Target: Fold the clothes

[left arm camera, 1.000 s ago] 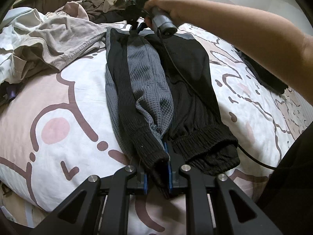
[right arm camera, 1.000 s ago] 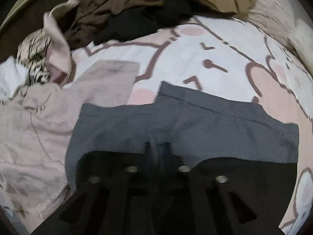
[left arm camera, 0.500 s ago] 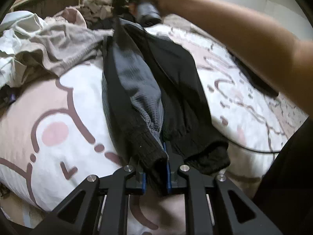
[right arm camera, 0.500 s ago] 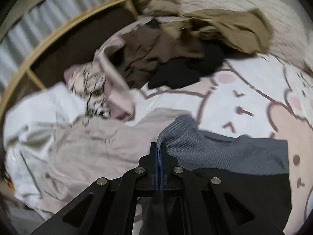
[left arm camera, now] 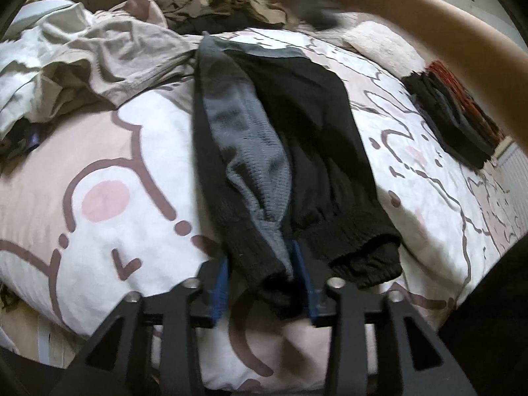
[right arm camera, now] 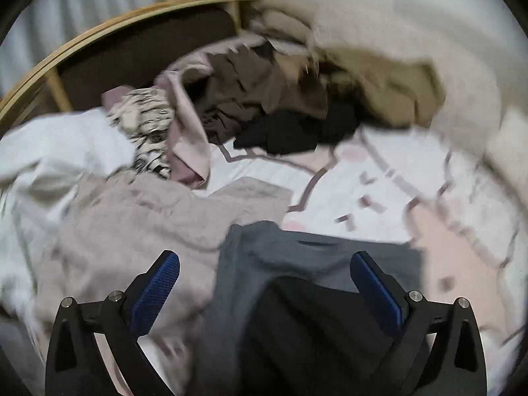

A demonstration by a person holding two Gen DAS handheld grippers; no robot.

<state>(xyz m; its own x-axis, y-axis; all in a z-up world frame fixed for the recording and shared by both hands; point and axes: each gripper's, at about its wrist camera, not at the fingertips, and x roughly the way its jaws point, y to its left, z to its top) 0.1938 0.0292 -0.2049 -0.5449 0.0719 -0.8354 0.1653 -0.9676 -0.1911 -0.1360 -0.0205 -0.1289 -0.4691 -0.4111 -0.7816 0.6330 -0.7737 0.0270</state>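
lying lengthwise on the bed sheet [left arm camera: 109, 151], the trousers [left arm camera: 297, 151] look soft, limp, light; best taken at waistband or cuffs. left gripper [left arm camera: 264, 280] just slackened, cuff loose between jaws; right gripper [right arm camera: 264, 283] just sprung wide, empty

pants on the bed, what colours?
Black with grey panels; the pants show best in the left wrist view.

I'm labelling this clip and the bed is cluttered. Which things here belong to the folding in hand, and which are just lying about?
In the job:
- black and grey trousers
- left gripper, jaws just opened, cuff between them
- right gripper, jaws just opened wide

Lying about:
- beige garment
- unfolded clothes heap
- dark folded stack
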